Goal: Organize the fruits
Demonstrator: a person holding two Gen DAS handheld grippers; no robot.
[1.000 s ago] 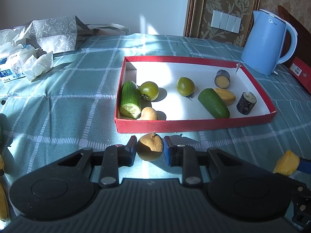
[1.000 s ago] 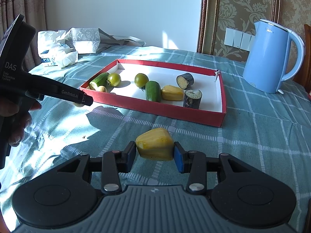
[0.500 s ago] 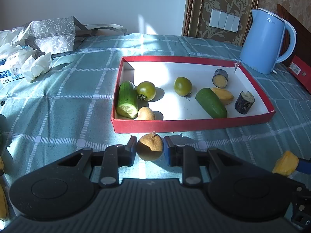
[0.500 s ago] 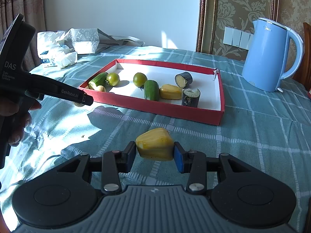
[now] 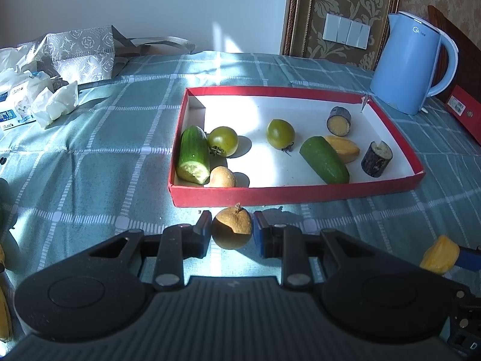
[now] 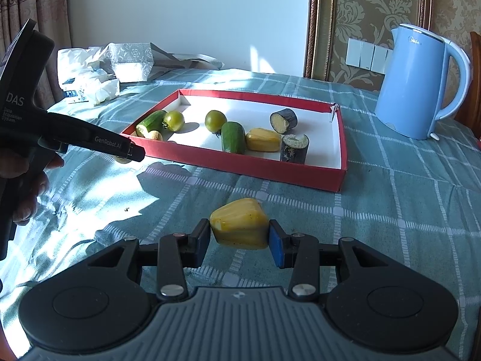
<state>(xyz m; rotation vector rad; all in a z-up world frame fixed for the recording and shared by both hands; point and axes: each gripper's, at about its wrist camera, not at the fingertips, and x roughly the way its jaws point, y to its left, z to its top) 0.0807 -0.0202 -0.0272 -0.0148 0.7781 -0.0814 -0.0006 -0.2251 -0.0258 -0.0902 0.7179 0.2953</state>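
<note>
My left gripper [image 5: 231, 231] is shut on a small round brown fruit [image 5: 232, 231], held above the cloth just before the near wall of the red tray [image 5: 300, 195]. My right gripper [image 6: 239, 234] is shut on a yellow fruit piece [image 6: 239, 224], held in front of the tray [image 6: 255, 167]. The tray holds two cucumber pieces [image 5: 194, 158], two green tomatoes [image 5: 281, 134], a brown fruit [image 5: 222, 177], a yellow piece [image 5: 342, 149] and two eggplant chunks [image 5: 377, 159]. The left gripper also shows in the right wrist view [image 6: 127, 155], the yellow piece in the left wrist view [image 5: 439, 254].
A blue kettle [image 5: 412, 63] stands right of the tray's far corner, with a red box [image 5: 464, 109] beside it. A patterned bag [image 5: 81, 52] and tissue packs [image 5: 27, 99] lie at the far left. Bananas [image 5: 4, 300] show at the left edge. A checked green cloth [image 5: 90, 156] covers the table.
Both grippers have drawn slightly back from the tray, each holding its fruit; the tray looks a little farther in both views.
</note>
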